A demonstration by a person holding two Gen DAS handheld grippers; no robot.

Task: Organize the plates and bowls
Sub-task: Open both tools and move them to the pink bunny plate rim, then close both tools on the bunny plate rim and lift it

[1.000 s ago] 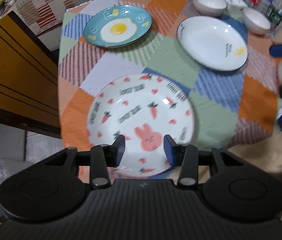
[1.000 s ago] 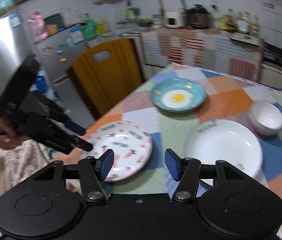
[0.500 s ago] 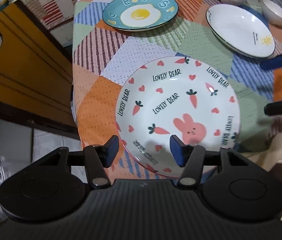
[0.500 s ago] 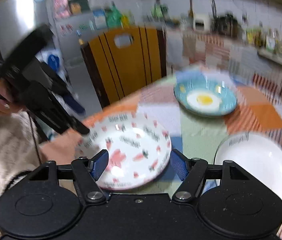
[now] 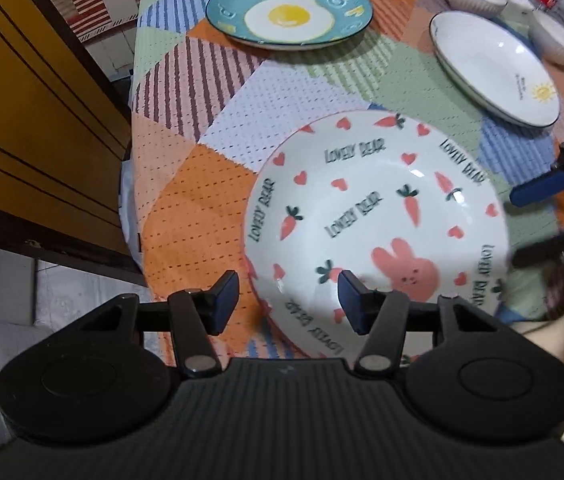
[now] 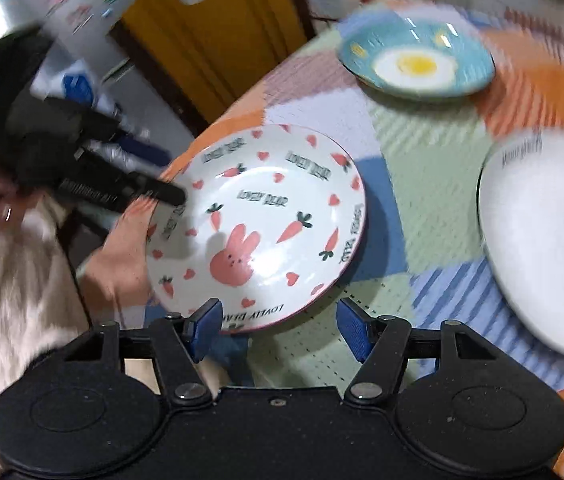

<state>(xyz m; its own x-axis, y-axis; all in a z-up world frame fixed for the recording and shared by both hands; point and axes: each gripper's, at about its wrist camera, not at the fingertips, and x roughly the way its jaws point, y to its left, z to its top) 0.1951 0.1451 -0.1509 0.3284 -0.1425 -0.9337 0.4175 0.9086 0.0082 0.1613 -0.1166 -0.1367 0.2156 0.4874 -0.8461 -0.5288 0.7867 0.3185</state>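
Left wrist: plate [image 5: 374,216] rim between jaws (unclamped)

The left wrist view looks steeply down from close above the near left corner of the worktop [image 5: 185,208], its own tool [image 5: 288,300] at the bottom edge, facing the far side where the egg plate [image 5: 290,8] lies. The right wrist view looks down from the plate's other side, also close, its tool [image 6: 277,328] at the bottom, turned toward the yellow door [image 6: 209,40]. Both share the bunny plate [image 5: 374,216], egg plate and white plate [image 5: 494,64]; each sees the other tool at its edge
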